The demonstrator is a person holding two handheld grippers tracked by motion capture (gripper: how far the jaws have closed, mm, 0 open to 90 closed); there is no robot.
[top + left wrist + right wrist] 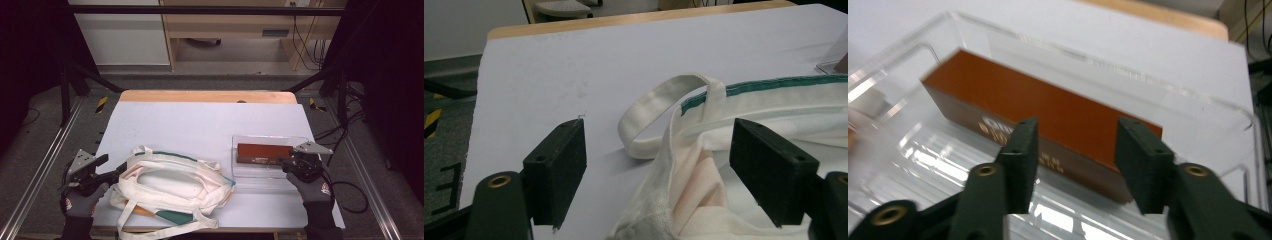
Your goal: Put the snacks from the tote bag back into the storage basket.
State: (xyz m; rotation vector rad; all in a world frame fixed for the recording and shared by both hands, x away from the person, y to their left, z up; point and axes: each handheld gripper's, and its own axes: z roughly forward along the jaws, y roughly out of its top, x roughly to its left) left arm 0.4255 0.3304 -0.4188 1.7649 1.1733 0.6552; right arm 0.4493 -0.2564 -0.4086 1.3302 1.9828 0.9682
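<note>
A cream tote bag (pixel 170 182) with green trim lies crumpled at the front left of the table. My left gripper (pixel 112 175) sits at its left end. In the left gripper view the jaws of this gripper (pixel 659 140) stand wide apart, with the bag's rim and a looped handle (pixel 664 100) between them and gaps on both sides. A long brown box (pixel 264 152) lies in a clear plastic tray (pixel 260 172) at the right. My right gripper (pixel 286 163) is at the box's right end. Its jaws (pixel 1075 135) are open in front of the box (pixel 1013 95), not pressing on it.
The white table cover (pixel 200 120) is bare behind the bag and tray, ending at a wooden strip (pixel 207 96) along the far edge. The tray's clear wall (pixel 1098 60) rises behind the box. An orange item (pixel 142 211) pokes out under the bag's front.
</note>
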